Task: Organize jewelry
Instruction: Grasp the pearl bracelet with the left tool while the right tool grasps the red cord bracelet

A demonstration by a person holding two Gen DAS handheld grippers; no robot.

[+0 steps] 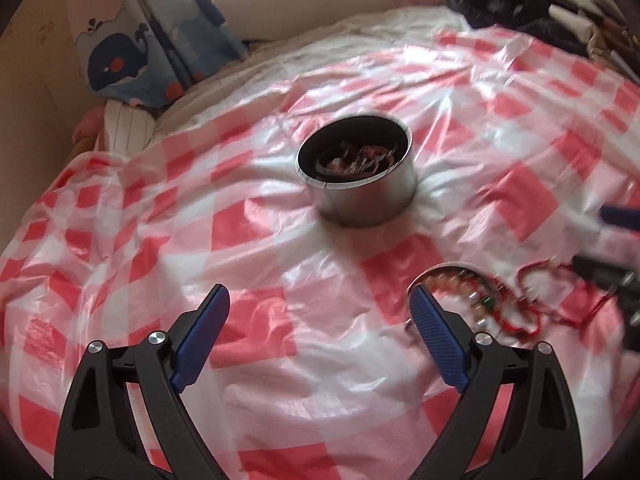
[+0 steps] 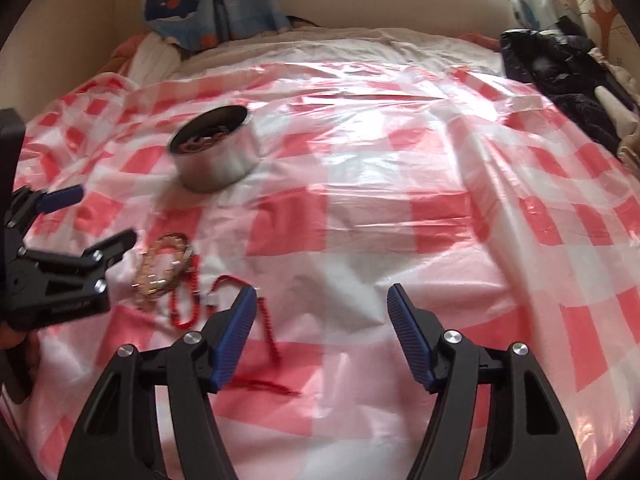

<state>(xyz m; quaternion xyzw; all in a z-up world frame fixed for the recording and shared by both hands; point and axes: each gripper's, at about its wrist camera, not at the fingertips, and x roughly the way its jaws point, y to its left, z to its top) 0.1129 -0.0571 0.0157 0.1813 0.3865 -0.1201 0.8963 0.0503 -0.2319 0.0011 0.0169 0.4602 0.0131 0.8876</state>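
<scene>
Red bead strands point(image 2: 188, 300) and a stiff metal bangle point(image 2: 166, 266) lie tangled at lower left of the right wrist view, light, floppy and snag-prone, so I'd guess pinching the bangle's rim beats chasing loose cord. Both the left gripper point(image 1: 320, 306) and right gripper point(image 2: 322, 304) are spread wide, holding nothing. Crinkly plastic checkered cloth point(image 2: 400, 208) looks slippery, and the round tin point(image 1: 356, 170) sits up centre in the left view, nothing between.

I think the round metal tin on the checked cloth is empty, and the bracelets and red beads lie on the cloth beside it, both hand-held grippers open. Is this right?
Not quite: the metal tin is not empty. The left wrist view shows jewelry already inside it. The rest holds: bracelets and red beads lie on the checked cloth, and the left hand-held gripper and right hand-held gripper are both open.
</scene>
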